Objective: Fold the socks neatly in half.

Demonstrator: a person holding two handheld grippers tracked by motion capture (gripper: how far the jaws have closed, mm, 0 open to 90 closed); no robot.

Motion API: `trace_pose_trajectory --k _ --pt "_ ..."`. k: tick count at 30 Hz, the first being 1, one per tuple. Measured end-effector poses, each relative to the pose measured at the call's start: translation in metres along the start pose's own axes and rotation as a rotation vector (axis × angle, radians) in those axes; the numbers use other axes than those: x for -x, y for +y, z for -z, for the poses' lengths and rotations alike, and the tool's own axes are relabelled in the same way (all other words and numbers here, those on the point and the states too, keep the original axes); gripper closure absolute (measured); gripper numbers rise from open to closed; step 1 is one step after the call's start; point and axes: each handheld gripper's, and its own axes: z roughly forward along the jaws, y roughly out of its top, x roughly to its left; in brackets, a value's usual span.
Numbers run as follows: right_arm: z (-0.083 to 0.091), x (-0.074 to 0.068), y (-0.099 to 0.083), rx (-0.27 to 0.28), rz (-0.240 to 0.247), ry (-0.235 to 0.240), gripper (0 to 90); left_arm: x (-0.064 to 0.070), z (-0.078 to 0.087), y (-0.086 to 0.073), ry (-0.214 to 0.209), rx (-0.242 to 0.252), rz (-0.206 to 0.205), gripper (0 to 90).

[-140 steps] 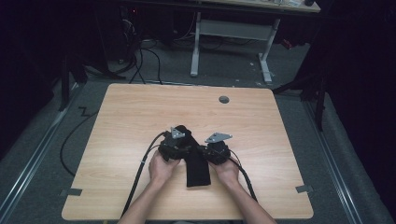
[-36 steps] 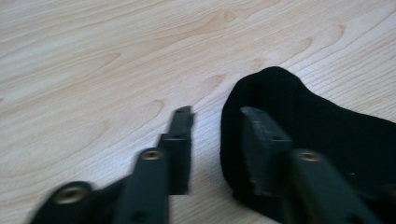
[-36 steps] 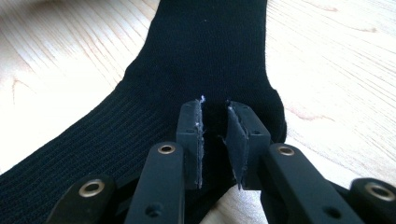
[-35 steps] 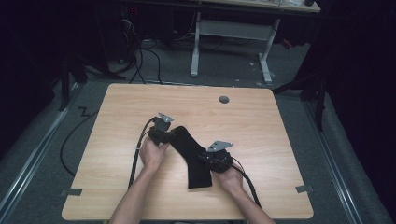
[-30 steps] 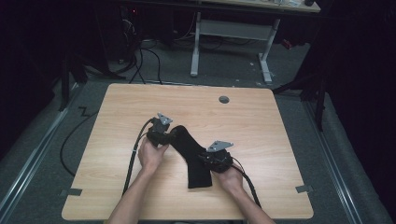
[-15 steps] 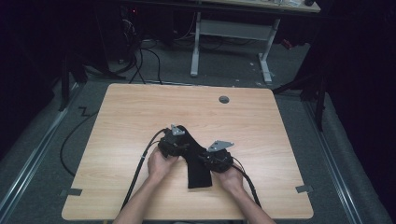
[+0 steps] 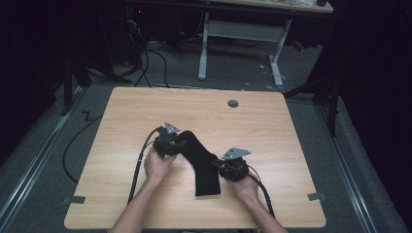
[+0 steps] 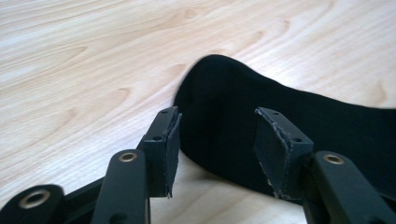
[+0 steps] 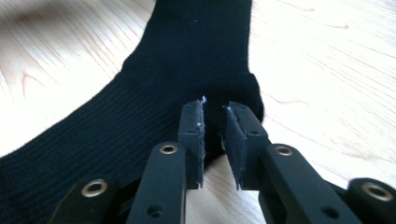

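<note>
A black sock [image 7: 200,158] lies bent on the wooden table [image 7: 262,126], its foot pointing up-left and its leg toward the front edge. My left gripper [image 7: 180,144] is at the toe end. In the left gripper view the left gripper [image 8: 217,116] is open, one pad on each side of the sock's [image 8: 219,84] rounded toe, not touching it. My right gripper [image 7: 216,164] is at the bend on the sock's right side. In the right gripper view the right gripper [image 9: 215,105] has its pads nearly together with the sock's [image 9: 187,56] heel edge pinched between them.
A round grommet hole [image 7: 233,103] sits near the table's far edge. Tape marks [image 7: 316,196] are stuck at the front corners. Black cables [image 7: 138,170] trail from the grippers over the front edge. A desk frame [image 7: 240,34] stands on the floor beyond.
The left gripper went from up-left toward the sock's middle half a second ago, then back out left to the toe. The right gripper stayed at the heel.
</note>
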Motion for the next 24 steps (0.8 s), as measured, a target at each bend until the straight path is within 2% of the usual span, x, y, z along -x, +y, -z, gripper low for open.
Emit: trace_pose_trajectory --k 2,3,4,9,15,17,18,19,24 --pt "0.001 0.003 -0.002 0.001 -0.001 -0.005 77.4 -0.006 -0.005 0.001 0.008 0.002 0.039 51.0" --pt "0.001 0.003 -0.002 0.001 -0.001 -0.005 77.4 -0.006 -0.005 0.001 0.008 0.002 0.039 50.9" --pt "0.001 0.003 -0.003 0.003 -0.001 -0.010 77.0 -0.009 -0.010 0.001 0.011 -0.012 0.056 50.7" --pt "-0.001 0.005 -0.004 0.003 -0.006 -0.008 76.0 -0.012 -0.019 0.000 0.013 -0.037 0.064 50.2" --pt "-0.002 0.003 -0.004 -0.012 0.005 0.000 75.7 -0.011 -0.031 0.000 -0.011 -0.059 0.075 51.3" --pt "-0.003 0.004 -0.005 -0.016 0.001 0.006 75.7 -0.010 -0.032 0.001 -0.013 -0.052 0.077 53.9" --pt "-0.003 0.004 -0.005 -0.016 -0.002 0.007 75.7 -0.009 -0.033 0.002 -0.015 -0.056 0.059 55.4" --pt "-0.003 0.004 -0.005 -0.016 -0.002 0.007 75.7 -0.009 -0.033 0.002 -0.015 -0.056 0.059 57.3" --pt "-0.004 0.004 -0.005 -0.015 0.006 0.009 76.2 -0.008 -0.032 0.002 -0.059 -0.057 0.043 73.4"
